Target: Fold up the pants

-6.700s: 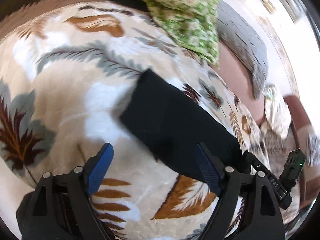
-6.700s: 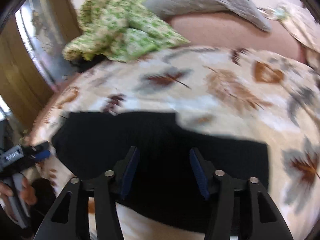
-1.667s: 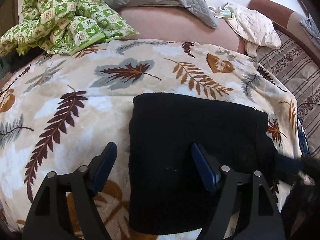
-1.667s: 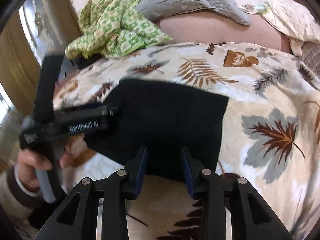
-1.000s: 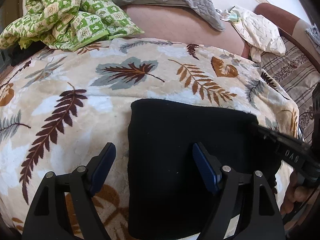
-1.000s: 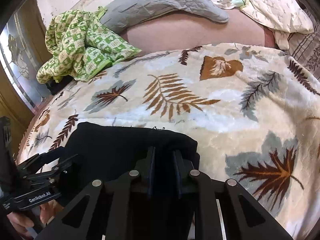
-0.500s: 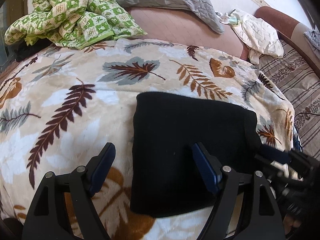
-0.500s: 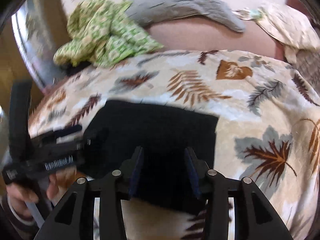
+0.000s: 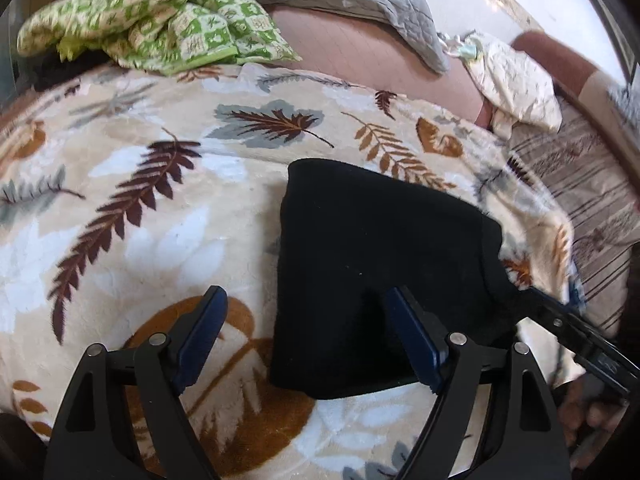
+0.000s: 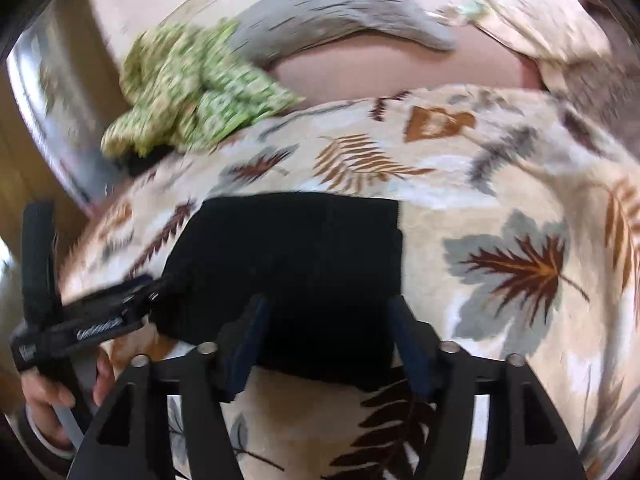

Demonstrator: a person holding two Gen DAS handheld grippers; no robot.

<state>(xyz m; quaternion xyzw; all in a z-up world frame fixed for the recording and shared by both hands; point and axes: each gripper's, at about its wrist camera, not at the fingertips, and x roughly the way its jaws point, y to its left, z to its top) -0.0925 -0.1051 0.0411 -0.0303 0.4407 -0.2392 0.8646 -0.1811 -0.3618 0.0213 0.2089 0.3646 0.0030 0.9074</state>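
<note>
On the leaf-print blanket (image 9: 160, 240), folded black pants (image 9: 380, 248) lie flat, squarish.

Bright daylight, fisheye-warped edges (right wrist view motion-blurred).

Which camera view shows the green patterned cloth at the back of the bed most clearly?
The left wrist view: the green patterned cloth is sharp there, with its checked print readable. In the right wrist view the same cloth is in frame but smeared by motion blur.
</note>
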